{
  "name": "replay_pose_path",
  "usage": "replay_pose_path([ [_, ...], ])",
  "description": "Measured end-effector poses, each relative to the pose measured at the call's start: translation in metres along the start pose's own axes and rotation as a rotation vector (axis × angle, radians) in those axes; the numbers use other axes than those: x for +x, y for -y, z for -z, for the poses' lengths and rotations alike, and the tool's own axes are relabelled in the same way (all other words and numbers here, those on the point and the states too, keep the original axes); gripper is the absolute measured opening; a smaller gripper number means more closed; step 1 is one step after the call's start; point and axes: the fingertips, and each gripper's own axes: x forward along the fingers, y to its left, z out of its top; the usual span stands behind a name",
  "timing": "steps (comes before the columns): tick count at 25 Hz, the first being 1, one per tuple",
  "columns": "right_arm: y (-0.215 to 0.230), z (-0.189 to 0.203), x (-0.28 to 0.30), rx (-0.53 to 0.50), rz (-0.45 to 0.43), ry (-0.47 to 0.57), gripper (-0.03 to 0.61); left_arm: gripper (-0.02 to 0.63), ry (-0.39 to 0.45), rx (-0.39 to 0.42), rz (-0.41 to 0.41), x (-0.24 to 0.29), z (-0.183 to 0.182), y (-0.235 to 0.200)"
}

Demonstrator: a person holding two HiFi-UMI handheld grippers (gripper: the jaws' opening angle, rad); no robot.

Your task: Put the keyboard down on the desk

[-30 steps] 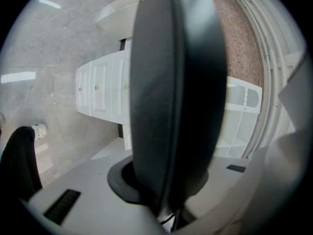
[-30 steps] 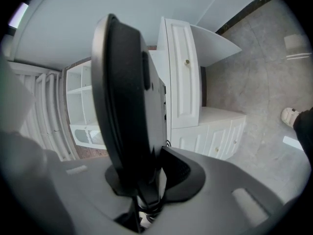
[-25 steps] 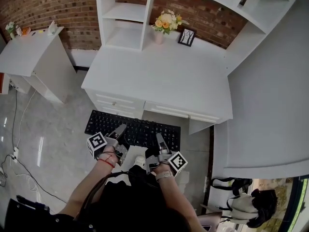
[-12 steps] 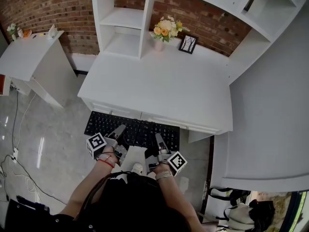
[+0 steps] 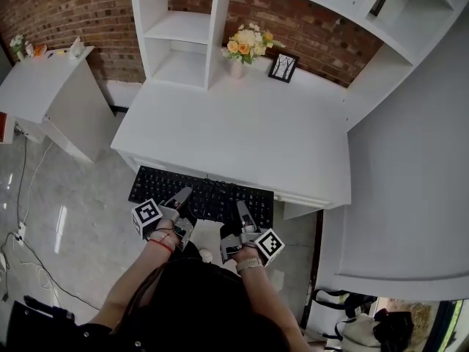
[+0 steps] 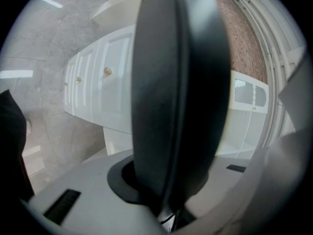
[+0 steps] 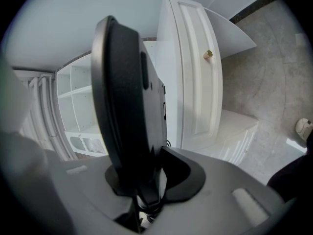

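Observation:
The black keyboard (image 5: 201, 196) hangs level in front of the white desk (image 5: 242, 130), its far edge at the desk's front edge and the rest over the floor. My left gripper (image 5: 183, 196) is shut on the keyboard's near edge left of the middle. My right gripper (image 5: 241, 209) is shut on the near edge further right. In the left gripper view the keyboard (image 6: 181, 97) stands edge-on, a broad dark slab filling the middle. The right gripper view shows the keyboard (image 7: 129, 116) edge-on as well, clamped at its base between the jaws.
A vase of flowers (image 5: 245, 46) and a small picture frame (image 5: 282, 66) stand at the back of the desk under white shelves (image 5: 179, 28). A white side cabinet (image 5: 44, 86) is at left, cables (image 5: 22, 218) lie on the floor, and a white wing (image 5: 396, 182) runs along the right.
The desk has drawn nearer in the head view, and the keyboard's far edge now reaches the desk's front. Both grippers keep the same hold.

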Motion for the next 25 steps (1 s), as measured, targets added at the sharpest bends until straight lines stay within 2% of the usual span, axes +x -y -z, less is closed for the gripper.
replay_pose_path([
  [11,-0.006,-0.01,0.014,0.015,-0.005,0.004,0.071,0.074,0.001,0.005,-0.001,0.017,-0.004,0.009],
  [25,0.004,-0.03,0.05,0.027,0.063,0.056,0.071,0.074,-0.043,-0.032,-0.056,0.064,-0.023,0.001],
])
